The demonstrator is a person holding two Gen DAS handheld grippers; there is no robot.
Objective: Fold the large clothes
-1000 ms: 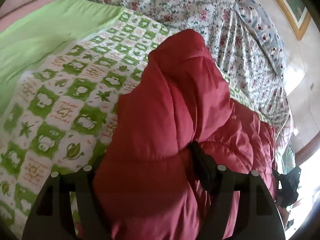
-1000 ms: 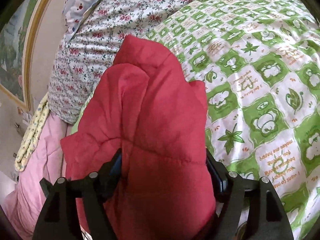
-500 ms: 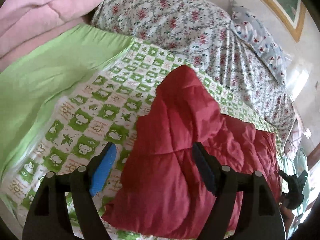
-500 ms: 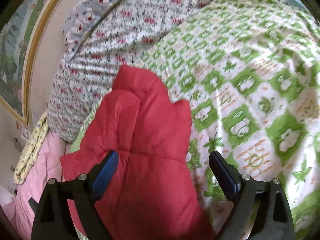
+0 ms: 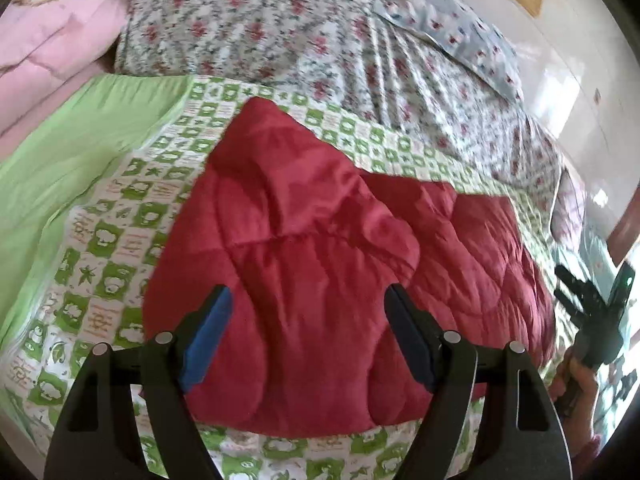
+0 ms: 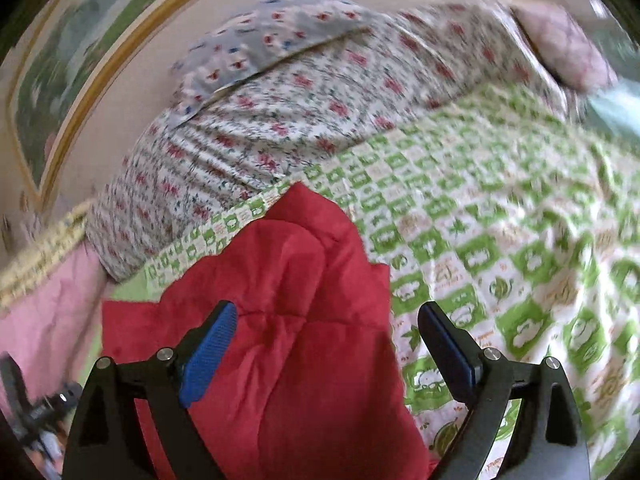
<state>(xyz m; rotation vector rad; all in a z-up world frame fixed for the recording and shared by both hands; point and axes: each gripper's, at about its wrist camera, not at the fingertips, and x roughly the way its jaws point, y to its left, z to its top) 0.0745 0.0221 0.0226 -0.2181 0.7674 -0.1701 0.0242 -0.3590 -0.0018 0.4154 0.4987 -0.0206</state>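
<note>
A red quilted puffer jacket [image 5: 320, 240] lies folded on a green-and-white patterned bedspread [image 5: 120, 248]. My left gripper [image 5: 306, 300] hovers above the jacket's near part, jaws wide and open, blue pads clear of the fabric. In the right wrist view the same jacket [image 6: 288, 320] fills the lower middle. My right gripper [image 6: 326, 316] stands open above it, nothing pressed between its pads. The right gripper and the hand holding it show at the far right edge of the left wrist view [image 5: 592, 320].
A floral duvet [image 5: 280, 40] and a blue patterned pillow [image 5: 448, 32] lie at the head of the bed. Pink bedding [image 5: 48, 52] and a plain green sheet [image 5: 72, 152] lie to the left. A framed picture [image 6: 80, 64] hangs on the wall.
Both grippers let go of the red jacket, opened wide and drew back and up. The jacket now lies flat on the bedspread.
</note>
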